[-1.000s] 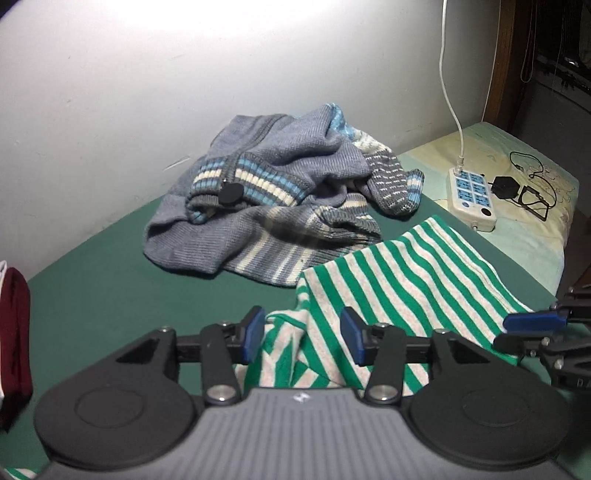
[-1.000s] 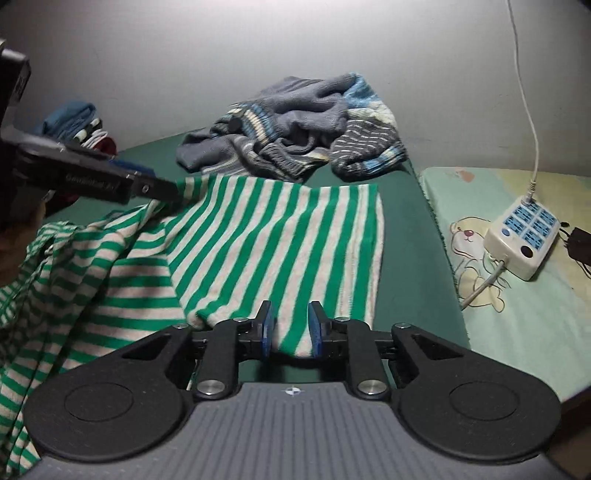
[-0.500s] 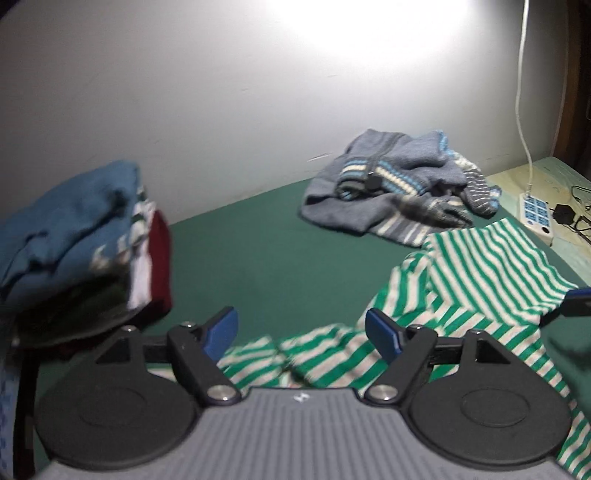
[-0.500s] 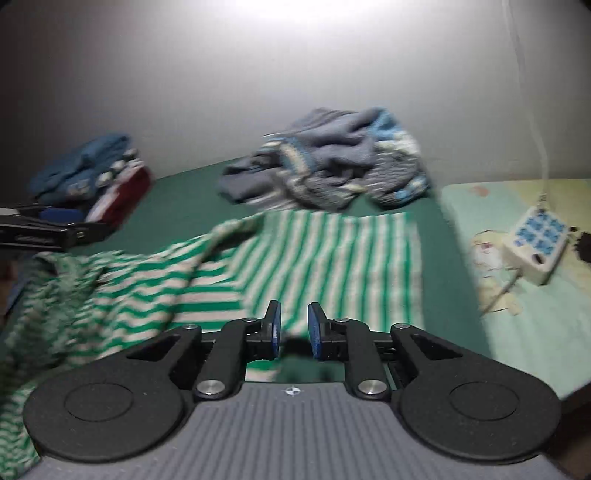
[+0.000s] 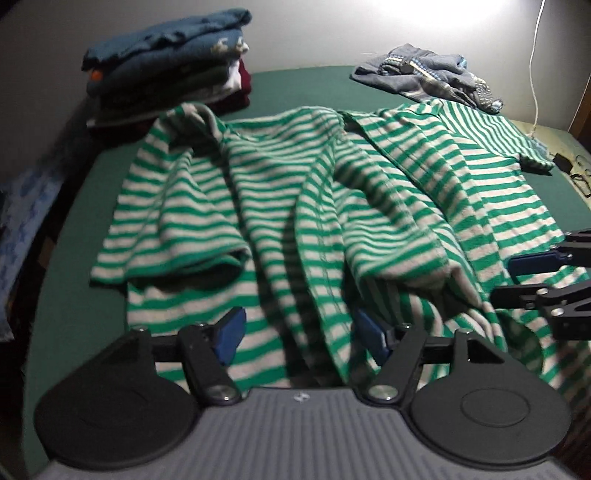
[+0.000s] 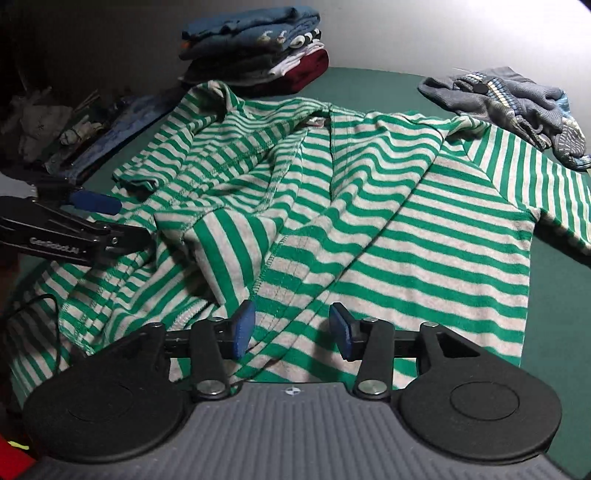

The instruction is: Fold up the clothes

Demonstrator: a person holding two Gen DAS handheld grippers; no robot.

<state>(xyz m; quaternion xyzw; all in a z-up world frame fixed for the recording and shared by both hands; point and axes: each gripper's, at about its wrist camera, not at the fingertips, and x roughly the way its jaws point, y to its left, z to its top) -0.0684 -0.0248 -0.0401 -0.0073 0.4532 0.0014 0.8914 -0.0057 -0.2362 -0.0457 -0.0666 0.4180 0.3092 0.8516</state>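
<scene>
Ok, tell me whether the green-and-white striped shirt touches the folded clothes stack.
Cannot tell: the right wrist view shows the striped shirt's collar reaching the folded stack's base, with no plain contact or gap.

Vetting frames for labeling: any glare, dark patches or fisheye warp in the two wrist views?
Left wrist: blown-out glare on the wall at top right, left edge dim, striped shirt slightly soft, green bed surface curving at the edges. Right wrist: upper-left corner near black, clutter there hard to read, shirt stitching sharp, folded stack clearly lit, its edges bowed too.
</scene>
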